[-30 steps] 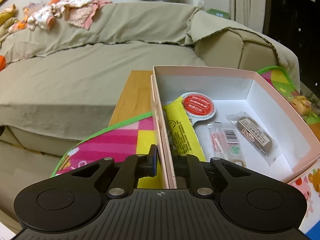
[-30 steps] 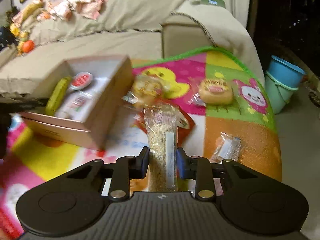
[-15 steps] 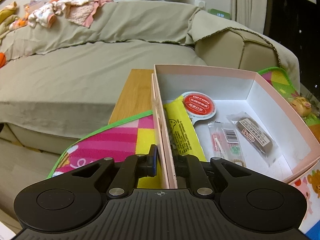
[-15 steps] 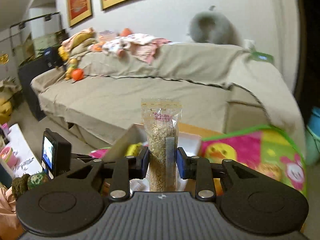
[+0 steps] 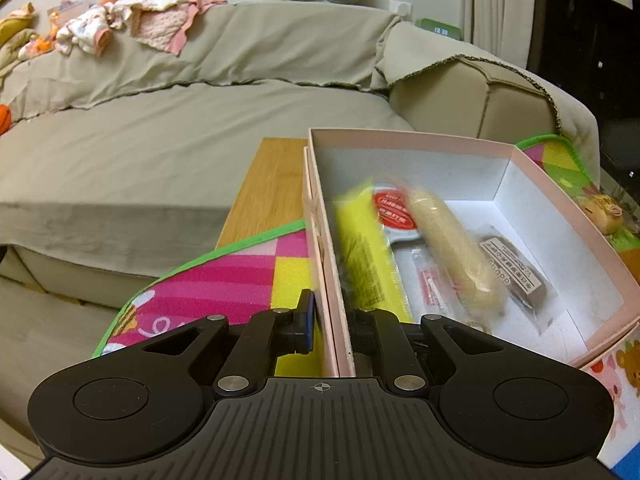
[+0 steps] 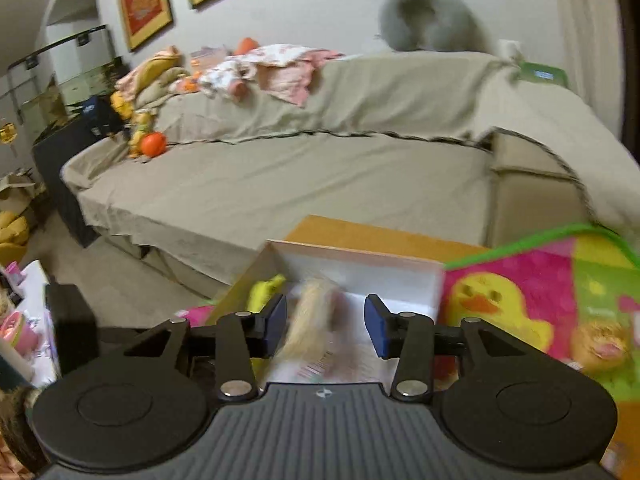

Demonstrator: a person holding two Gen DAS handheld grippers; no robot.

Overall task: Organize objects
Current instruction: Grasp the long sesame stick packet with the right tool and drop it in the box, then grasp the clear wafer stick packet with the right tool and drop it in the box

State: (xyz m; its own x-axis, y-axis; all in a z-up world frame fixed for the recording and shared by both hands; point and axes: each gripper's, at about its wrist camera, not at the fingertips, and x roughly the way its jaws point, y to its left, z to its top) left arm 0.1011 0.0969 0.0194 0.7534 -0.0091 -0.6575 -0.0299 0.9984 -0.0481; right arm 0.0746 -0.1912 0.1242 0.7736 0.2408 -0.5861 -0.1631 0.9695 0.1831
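My left gripper (image 5: 331, 330) is shut on the left wall of the pink box (image 5: 320, 240). Inside the box lie a yellow packet (image 5: 364, 252), a red round-label item (image 5: 394, 210), a small red-and-white packet (image 5: 432, 284), a brown bar in clear wrap (image 5: 514, 268) and a blurred grain packet (image 5: 452, 250) that lands across them. My right gripper (image 6: 325, 326) is open above the box (image 6: 360, 264). The blurred grain packet (image 6: 312, 320) falls between its fingers.
The box stands on a colourful play mat (image 5: 224, 284) over a wooden table (image 5: 268, 188). A covered sofa (image 5: 160, 140) with clothes is behind. A bun snack (image 6: 600, 346) lies on the mat at the right, beside a duck picture (image 6: 488, 300).
My right gripper has opened and let go of the grain packet, which has dropped into the box. The left gripper still holds the box wall.
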